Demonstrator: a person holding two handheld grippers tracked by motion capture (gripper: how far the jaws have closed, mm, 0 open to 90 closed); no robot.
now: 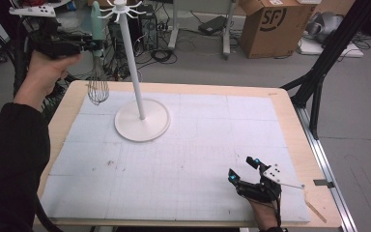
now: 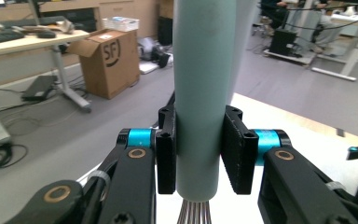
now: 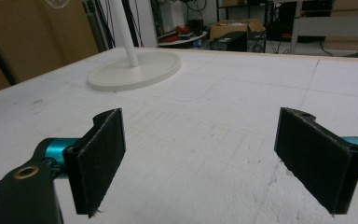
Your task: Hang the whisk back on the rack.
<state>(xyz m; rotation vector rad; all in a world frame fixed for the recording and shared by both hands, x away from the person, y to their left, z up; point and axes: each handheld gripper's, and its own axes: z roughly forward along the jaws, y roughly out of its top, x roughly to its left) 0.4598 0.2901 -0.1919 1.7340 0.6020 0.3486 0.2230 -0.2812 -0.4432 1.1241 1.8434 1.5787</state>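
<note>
Teal-handled whisk [image 1: 97, 58] is clamped in my left gripper [image 1: 92, 44] at ten o'clock; right gripper [image 1: 244, 170] gapes; cardboard box [image 1: 269, 25] reads "SF".

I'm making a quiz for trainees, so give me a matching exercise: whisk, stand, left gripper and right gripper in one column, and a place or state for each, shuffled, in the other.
Things:
1. whisk
2. stand
3. left gripper
4. right gripper

Places or states:
A. open, low over the table's near right part
B. upright on its round base on the table
C. hanging wires-down, held by its pale green handle
D. shut, raised above the table's far left corner

Pairs: 1-C, 2-B, 3-D, 4-A
</note>
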